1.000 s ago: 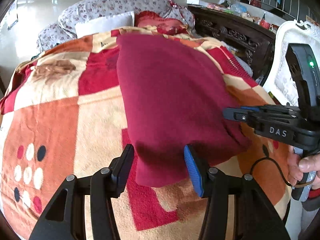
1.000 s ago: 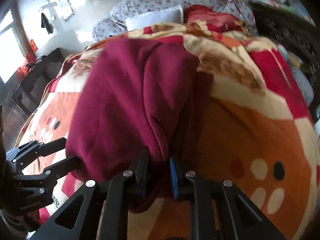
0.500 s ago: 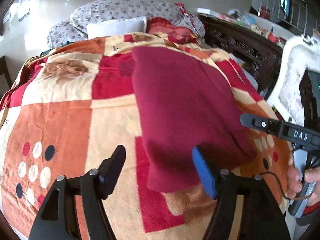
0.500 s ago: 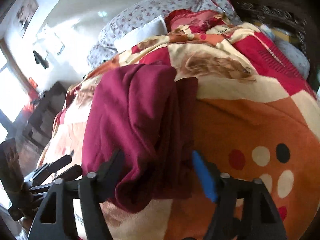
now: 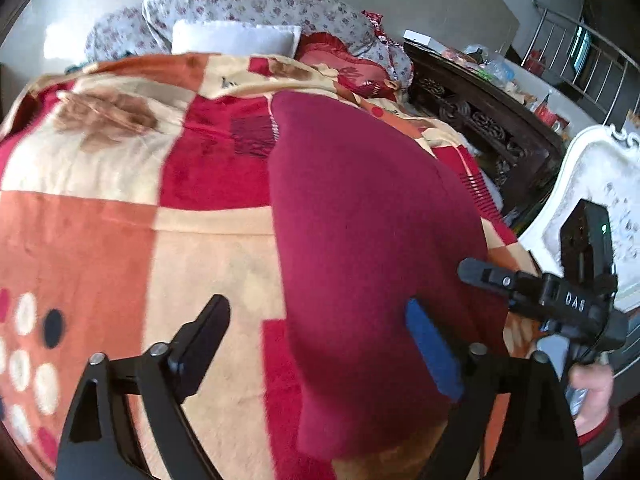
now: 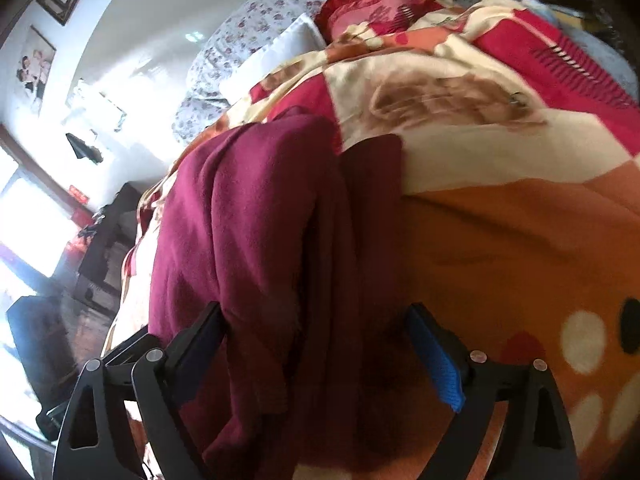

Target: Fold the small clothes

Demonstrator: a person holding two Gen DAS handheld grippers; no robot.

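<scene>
A dark maroon garment (image 5: 360,220), folded into a long strip, lies on the patchwork blanket (image 5: 100,240). My left gripper (image 5: 320,344) hovers at the strip's near end. Its jaws are opening wide; the cloth's left edge lies between them, untouched by the pads. In the right wrist view the same garment (image 6: 260,220) shows bunched folds along its right side. My right gripper (image 6: 320,354) straddles its near end, jaws opening, pads off the cloth. The left view shows the right gripper (image 5: 520,284) beside the garment's right edge, held by a hand (image 5: 592,392).
At the bed's far end are a white pillow (image 5: 236,38) and floral bedding (image 5: 256,0). A dark carved wooden cabinet (image 5: 480,120) and a white chair (image 5: 592,184) stand to the right. Dark furniture (image 6: 100,240) stands by a bright window on the left.
Both grippers let go of the garment's near edge and spread wide. The right one had been shut on a fold. The cloth now rests on the blanket.
</scene>
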